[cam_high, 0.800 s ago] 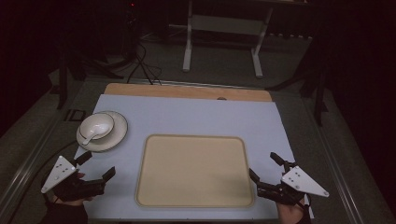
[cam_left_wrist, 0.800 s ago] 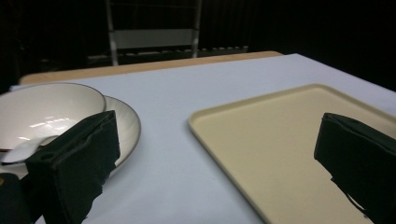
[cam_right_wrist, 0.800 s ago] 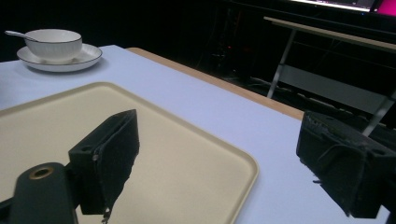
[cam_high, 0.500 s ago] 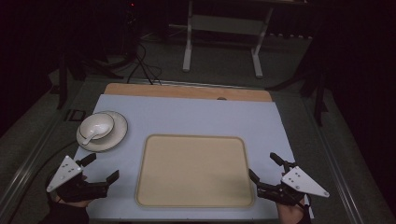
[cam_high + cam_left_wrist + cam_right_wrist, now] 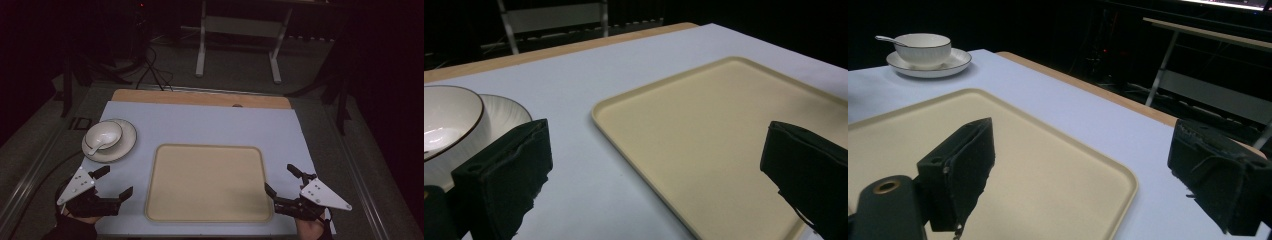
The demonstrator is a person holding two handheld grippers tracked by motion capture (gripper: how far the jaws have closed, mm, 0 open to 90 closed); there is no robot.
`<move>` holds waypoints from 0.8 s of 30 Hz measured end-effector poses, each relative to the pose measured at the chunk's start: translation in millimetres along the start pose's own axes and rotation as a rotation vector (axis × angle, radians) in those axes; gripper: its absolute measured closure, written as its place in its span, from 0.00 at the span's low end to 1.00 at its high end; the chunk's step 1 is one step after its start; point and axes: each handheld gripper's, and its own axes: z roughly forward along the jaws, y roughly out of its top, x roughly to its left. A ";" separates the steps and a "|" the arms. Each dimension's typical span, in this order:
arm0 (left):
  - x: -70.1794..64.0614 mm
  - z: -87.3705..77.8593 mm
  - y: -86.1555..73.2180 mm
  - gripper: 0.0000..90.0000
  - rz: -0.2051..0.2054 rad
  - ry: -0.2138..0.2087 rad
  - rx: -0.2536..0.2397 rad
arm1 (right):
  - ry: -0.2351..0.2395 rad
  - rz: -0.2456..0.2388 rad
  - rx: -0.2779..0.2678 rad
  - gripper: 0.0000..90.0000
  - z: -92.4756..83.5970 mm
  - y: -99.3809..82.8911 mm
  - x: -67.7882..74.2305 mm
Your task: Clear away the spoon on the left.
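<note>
A beige tray (image 5: pixel 207 182) lies empty in the near middle of the table. At the left, a white bowl (image 5: pixel 103 135) with a spoon (image 5: pixel 93 148) in it stands on a white plate (image 5: pixel 125 142). My left gripper (image 5: pixel 116 181) is open, low by the tray's left edge and just in front of the plate. In the left gripper view the left gripper (image 5: pixel 659 145) spans the tray's corner (image 5: pixel 724 130), with the bowl (image 5: pixel 444 120) at its left jaw. My right gripper (image 5: pixel 278 178) is open at the tray's right edge. Nothing sits between the jaws of the right gripper (image 5: pixel 1085 145) above the tray (image 5: pixel 1013 165).
A pale blue mat (image 5: pixel 200 120) covers the table, with a wooden strip (image 5: pixel 200 97) along the far edge. Beyond it stand a white table frame (image 5: pixel 237 45), dark stands and cables on the floor. The bowl (image 5: pixel 923 47) and plate (image 5: pixel 948 65) appear far off in the right gripper view.
My left gripper has drifted slightly right and toward the near edge, still open. The right gripper, tray and bowl have not moved.
</note>
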 end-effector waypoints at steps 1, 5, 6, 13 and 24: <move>-0.5 -0.9 2.5 0.01 0.002 -0.011 -0.007 | 0.001 0.002 -0.003 0.12 0.2 0.0 -0.4; -4.9 -4.0 14.2 0.02 0.026 -0.026 -0.019 | 0.001 0.006 -0.005 0.12 -0.3 -0.3 -1.1; -5.8 -4.5 17.0 0.02 0.034 -0.023 -0.020 | 0.000 0.007 -0.007 0.12 -0.4 -0.2 -1.3; -4.9 -8.9 32.0 0.02 0.044 -0.018 -0.018 | -0.002 0.010 -0.008 0.12 -0.4 -0.3 -1.6; 15.6 -14.2 50.7 0.04 0.030 0.051 -0.034 | 0.000 0.009 -0.003 0.12 1.5 0.1 -0.4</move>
